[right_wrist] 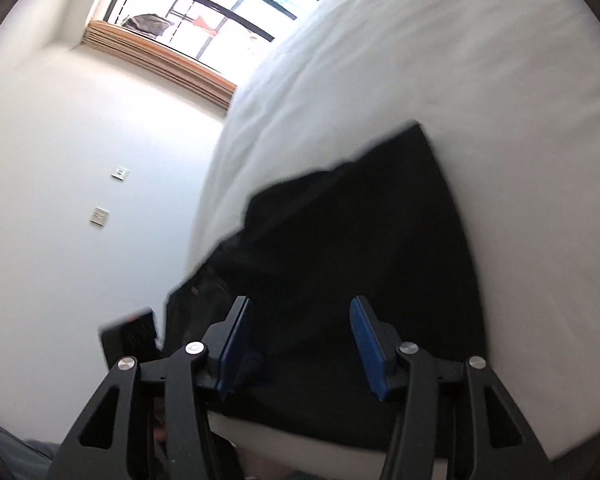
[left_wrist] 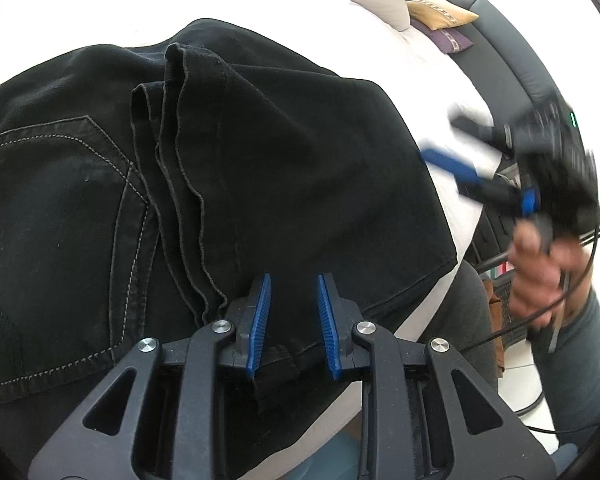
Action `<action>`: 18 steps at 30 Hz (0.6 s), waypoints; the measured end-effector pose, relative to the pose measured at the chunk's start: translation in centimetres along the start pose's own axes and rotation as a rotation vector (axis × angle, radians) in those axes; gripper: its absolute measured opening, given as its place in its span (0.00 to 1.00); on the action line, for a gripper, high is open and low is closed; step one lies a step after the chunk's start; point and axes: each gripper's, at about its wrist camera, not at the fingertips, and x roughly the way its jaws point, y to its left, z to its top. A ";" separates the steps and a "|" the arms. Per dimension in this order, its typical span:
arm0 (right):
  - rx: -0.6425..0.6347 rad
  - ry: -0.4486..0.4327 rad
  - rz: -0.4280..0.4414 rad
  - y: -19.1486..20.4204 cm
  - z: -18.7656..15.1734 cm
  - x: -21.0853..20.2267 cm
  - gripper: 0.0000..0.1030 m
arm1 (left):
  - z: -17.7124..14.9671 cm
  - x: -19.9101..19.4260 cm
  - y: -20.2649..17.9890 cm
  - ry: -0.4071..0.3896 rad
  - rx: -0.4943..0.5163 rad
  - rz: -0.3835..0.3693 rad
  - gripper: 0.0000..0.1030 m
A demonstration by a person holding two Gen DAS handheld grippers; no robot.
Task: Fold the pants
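while one pair of black pants [left_wrist: 228, 184] lies folded on the bed [left_wrist: 432, 64], hems pointing away | left tool [left_wrist: 291, 322] apart | right tool [right_wrist: 300, 350] apart

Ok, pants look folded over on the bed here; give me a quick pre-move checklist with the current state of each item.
1. Left gripper open, nothing between its pads: ok.
2. Right gripper open over the pants: ok; contact cannot be told.
3. Leg hems laid over the seat, edges roughly aligned: ok.
4. Pants fully on the bed: not ok, the near edge hangs past the mattress edge.
5. Fold lying flat: cannot tell, right view blurred.
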 end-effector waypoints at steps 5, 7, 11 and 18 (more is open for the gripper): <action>0.016 0.155 0.091 1.5 4.1 6.6 0.57 | 0.3 -0.5 0.7 0.004 -0.009 -0.007 0.23; 0.043 0.243 0.096 1.6 4.7 10.1 0.57 | 0.3 -0.5 1.1 0.005 -0.009 -0.008 0.23; 0.069 0.288 0.065 1.0 5.4 12.8 0.57 | 0.5 -0.5 1.5 0.008 -0.017 -0.021 0.23; 0.042 0.256 0.109 2.6 5.3 10.7 0.64 | 0.6 -0.3 2.5 0.006 -0.031 -0.045 0.23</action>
